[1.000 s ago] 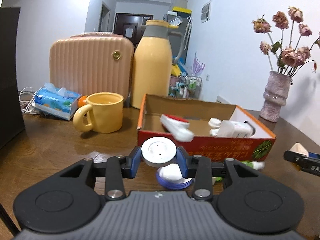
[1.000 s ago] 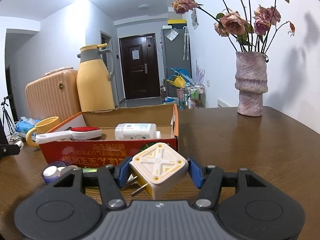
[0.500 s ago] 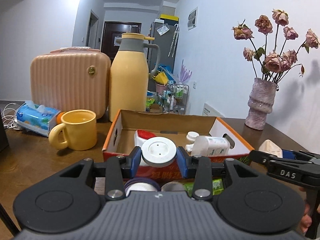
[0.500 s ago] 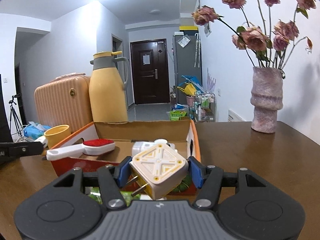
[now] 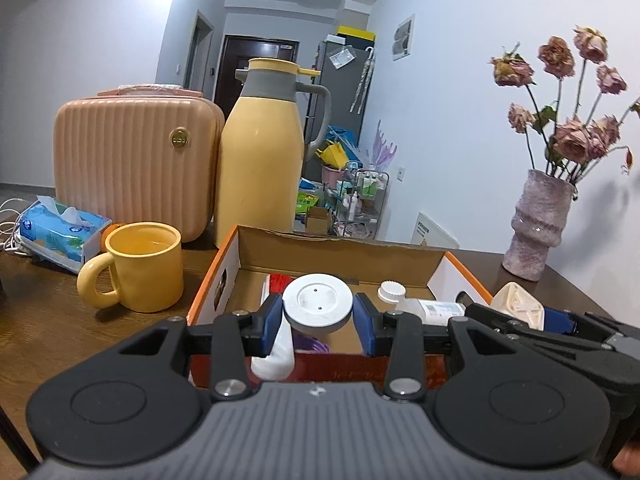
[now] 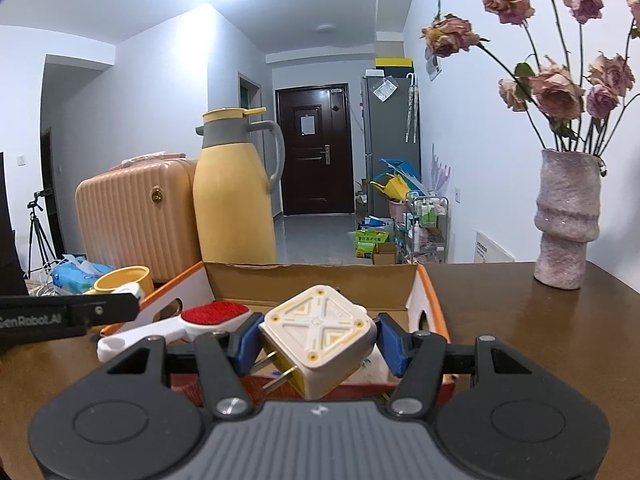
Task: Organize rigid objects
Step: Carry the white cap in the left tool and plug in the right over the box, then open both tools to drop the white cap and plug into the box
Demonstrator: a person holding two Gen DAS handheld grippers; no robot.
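My left gripper (image 5: 318,318) is shut on a white round disc (image 5: 318,304) and hangs over the near edge of the open cardboard box (image 5: 340,252). In the box lie a white bottle (image 5: 424,308) and a white brush with a red pad (image 6: 212,314). My right gripper (image 6: 316,346) is shut on a cream cube plug adapter (image 6: 318,334), its metal prongs pointing down left, above the same box (image 6: 312,280). The right gripper with the adapter (image 5: 516,306) shows at the right of the left wrist view. The left gripper's arm (image 6: 68,314) reaches in from the left of the right wrist view.
A yellow mug (image 5: 140,266), a blue tissue pack (image 5: 60,230), a peach ribbed case (image 5: 136,164) and a tall yellow flask (image 5: 260,160) stand left of and behind the box. A pink vase of dried roses (image 6: 568,220) stands at the right on the brown table (image 6: 520,320).
Both grippers have risen and moved forward over the box, each still holding its object. The box interior now lies below the fingers; the small items in front of the box have dropped out of sight.
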